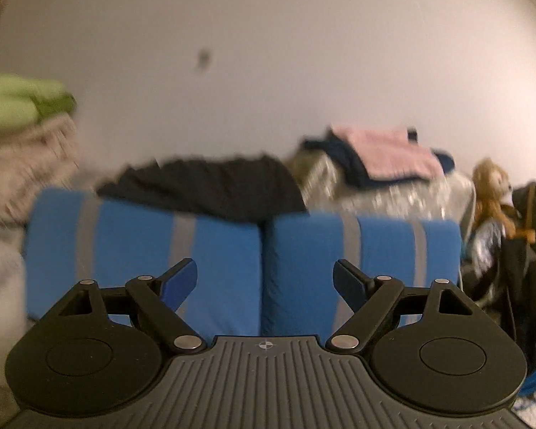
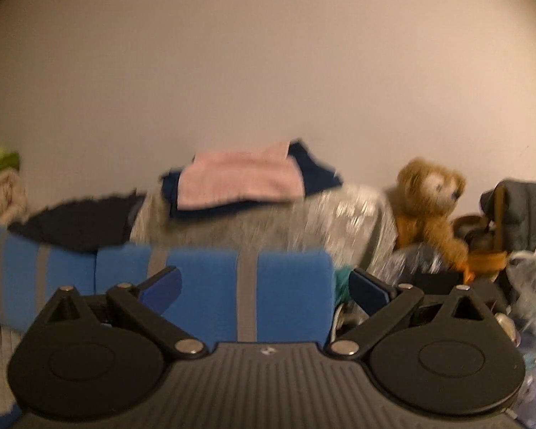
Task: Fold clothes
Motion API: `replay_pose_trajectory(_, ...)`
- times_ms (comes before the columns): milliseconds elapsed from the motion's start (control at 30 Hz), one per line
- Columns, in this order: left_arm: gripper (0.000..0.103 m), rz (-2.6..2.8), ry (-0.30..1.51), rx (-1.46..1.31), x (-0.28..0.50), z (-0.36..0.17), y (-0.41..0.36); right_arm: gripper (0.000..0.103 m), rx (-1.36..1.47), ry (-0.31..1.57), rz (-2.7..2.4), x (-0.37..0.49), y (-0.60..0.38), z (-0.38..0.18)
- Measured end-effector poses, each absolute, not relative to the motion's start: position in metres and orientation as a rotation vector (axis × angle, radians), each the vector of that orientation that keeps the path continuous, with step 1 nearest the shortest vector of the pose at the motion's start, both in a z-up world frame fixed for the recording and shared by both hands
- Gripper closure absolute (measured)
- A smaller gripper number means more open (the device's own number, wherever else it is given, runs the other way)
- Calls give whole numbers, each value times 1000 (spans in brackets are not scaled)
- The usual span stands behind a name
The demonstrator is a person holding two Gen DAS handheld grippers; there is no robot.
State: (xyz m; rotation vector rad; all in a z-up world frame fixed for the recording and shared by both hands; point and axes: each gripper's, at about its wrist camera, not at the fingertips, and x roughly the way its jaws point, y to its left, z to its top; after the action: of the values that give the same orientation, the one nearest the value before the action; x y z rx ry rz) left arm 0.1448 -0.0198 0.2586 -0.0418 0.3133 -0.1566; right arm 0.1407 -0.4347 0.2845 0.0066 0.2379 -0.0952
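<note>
My left gripper (image 1: 264, 271) is open, with nothing between its blue pads. Beyond it lie two blue, grey-striped cushions or folded cloths (image 1: 143, 250) side by side. A black garment (image 1: 211, 189) lies spread behind them. A folded pink garment (image 1: 393, 153) rests on a navy one (image 1: 346, 161) further right. My right gripper (image 2: 264, 277) is open too and holds nothing. It faces the right end of the blue striped piece (image 2: 286, 293). In that view the pink garment (image 2: 239, 178) sits on the navy one (image 2: 314, 171), and the black garment (image 2: 78, 225) lies to the left. Both views are blurred.
A green and beige pile (image 1: 21, 125) stands at the left. A silvery grey heap (image 2: 303, 225) carries the pink and navy clothes. A brown teddy bear (image 2: 428, 196), a grey jacket (image 2: 525, 207) and plastic bags (image 2: 532, 279) crowd the right. A plain wall (image 1: 268, 53) rises behind.
</note>
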Motion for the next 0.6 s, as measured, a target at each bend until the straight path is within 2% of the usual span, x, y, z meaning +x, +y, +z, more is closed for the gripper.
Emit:
replay_pose_trajectory(200,19,-199,412,-54,159,190,-52,0,-24,349,-97,161,-424,201)
replay_pose_trajectory(600,19,-244,488,-77,167,87,-86,2,18,501,-120,187,-439,92)
